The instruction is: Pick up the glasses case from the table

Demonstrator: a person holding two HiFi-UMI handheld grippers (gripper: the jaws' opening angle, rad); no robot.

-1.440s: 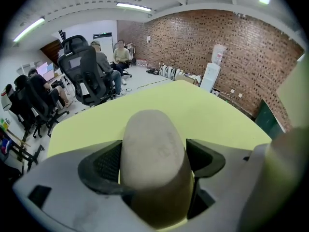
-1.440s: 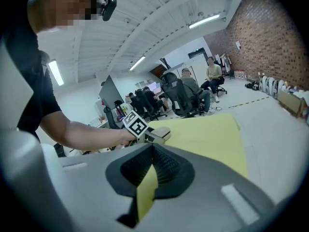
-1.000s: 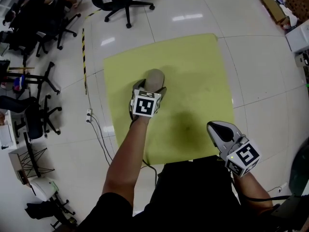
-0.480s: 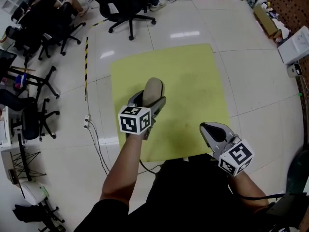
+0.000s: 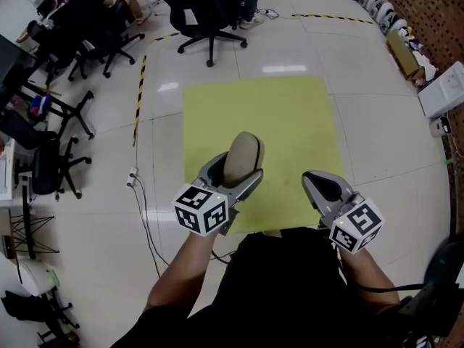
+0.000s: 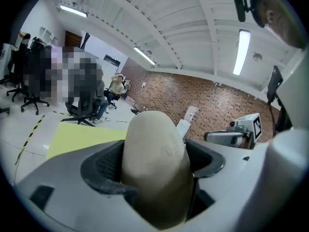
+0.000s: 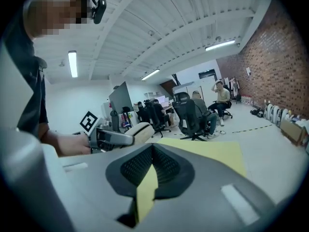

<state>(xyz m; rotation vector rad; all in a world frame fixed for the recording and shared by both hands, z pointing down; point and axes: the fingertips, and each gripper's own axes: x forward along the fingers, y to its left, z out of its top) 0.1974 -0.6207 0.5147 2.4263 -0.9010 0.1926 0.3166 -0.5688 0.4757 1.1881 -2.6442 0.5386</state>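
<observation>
The glasses case (image 5: 241, 158) is a beige oval, held up off the yellow table (image 5: 290, 114) with my left gripper (image 5: 235, 171) shut on its sides. In the left gripper view the glasses case (image 6: 154, 163) fills the space between the dark pads, its rounded end pointing away. My right gripper (image 5: 324, 187) hangs near the table's front right edge, shut and holding nothing; in the right gripper view its pads (image 7: 166, 166) meet with only a sliver of yellow table showing between them. The left gripper (image 7: 113, 137) with the case shows there at the left.
The bare yellow table top stands on a glossy tiled floor. Black office chairs (image 5: 206, 13) and seated people are at the back and left. A cable (image 5: 145, 201) lies on the floor left of the table. White boxes (image 5: 442, 89) sit at the right by a brick wall.
My left gripper has lifted the case off the table and drawn it up and toward me. The right gripper stayed shut and shifted slightly.
</observation>
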